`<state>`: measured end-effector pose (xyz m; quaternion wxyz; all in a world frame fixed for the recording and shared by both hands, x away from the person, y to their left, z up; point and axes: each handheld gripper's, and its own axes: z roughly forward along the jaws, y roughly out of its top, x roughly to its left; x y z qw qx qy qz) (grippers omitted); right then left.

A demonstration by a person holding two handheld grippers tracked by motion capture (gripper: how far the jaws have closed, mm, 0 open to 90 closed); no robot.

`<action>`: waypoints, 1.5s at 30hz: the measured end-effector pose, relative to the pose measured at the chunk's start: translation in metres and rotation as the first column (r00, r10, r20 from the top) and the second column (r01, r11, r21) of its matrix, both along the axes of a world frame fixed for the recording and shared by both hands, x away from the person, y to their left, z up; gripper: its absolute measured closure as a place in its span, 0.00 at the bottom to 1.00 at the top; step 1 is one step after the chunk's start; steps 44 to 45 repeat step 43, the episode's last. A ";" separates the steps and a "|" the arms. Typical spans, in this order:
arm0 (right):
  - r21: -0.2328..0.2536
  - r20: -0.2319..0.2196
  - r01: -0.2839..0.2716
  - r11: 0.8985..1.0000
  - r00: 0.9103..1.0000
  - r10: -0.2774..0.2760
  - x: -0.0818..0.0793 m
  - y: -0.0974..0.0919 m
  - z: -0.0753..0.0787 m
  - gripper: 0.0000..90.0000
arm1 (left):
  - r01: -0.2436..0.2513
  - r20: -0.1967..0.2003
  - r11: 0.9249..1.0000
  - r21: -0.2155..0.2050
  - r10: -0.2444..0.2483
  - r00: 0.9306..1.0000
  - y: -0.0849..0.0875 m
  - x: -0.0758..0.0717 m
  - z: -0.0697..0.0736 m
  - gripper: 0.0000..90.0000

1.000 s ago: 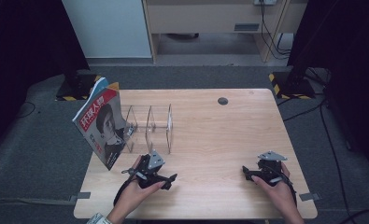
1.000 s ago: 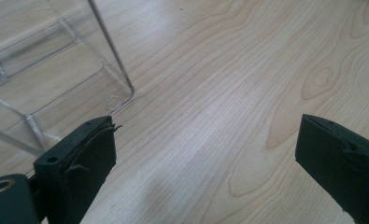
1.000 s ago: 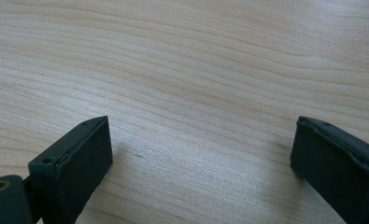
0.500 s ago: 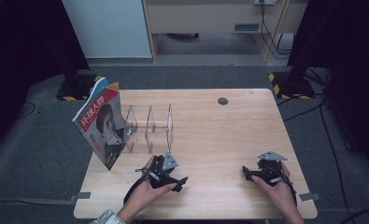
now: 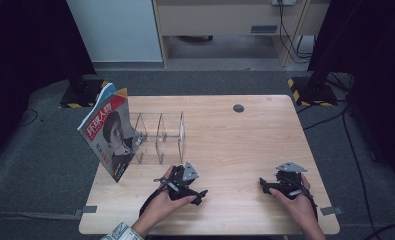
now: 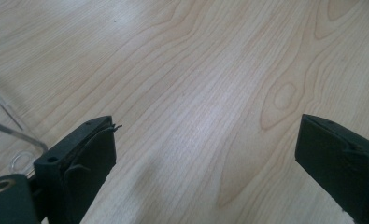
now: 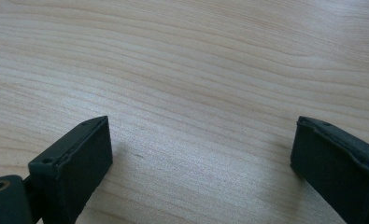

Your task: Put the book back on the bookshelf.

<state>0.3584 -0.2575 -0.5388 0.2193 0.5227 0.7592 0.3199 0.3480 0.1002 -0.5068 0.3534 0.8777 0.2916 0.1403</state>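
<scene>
A magazine [image 5: 107,132] with a red and white cover stands tilted against the left end of a clear acrylic rack [image 5: 160,135] on the wooden table [image 5: 235,140]. My left gripper [image 5: 199,193] rests low on the table just in front of the rack, held by a hand. Its jaws are wide apart with bare wood between them [image 6: 205,123], and a corner of the clear rack [image 6: 14,135] shows at the left. My right gripper [image 5: 265,185] sits near the front right of the table, also open over bare wood [image 7: 202,123].
A small black round cap [image 5: 238,108] is set in the table top near the back. Black stands with striped bases [image 5: 310,90] flank the table on the grey floor. A cabinet [image 5: 225,20] stands behind.
My left gripper has slid to the right along the table front, away from the magazine. The right gripper has stayed in place.
</scene>
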 end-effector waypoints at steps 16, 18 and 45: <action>0.001 -0.001 -0.004 1.000 1.000 0.004 0.000 0.000 0.000 0.06 | -0.014 -0.015 1.000 0.006 0.014 1.000 -0.025 0.020 -0.009 0.05; 0.001 -0.001 -0.004 1.000 1.000 0.004 0.000 0.000 0.000 0.06 | -0.020 -0.015 1.000 0.002 0.020 1.000 -0.026 0.022 -0.010 0.05; 0.000 0.000 -0.006 1.000 1.000 0.006 0.000 0.000 0.000 0.06 | -0.057 -0.039 0.998 -0.028 0.056 0.998 -0.033 0.036 -0.031 0.01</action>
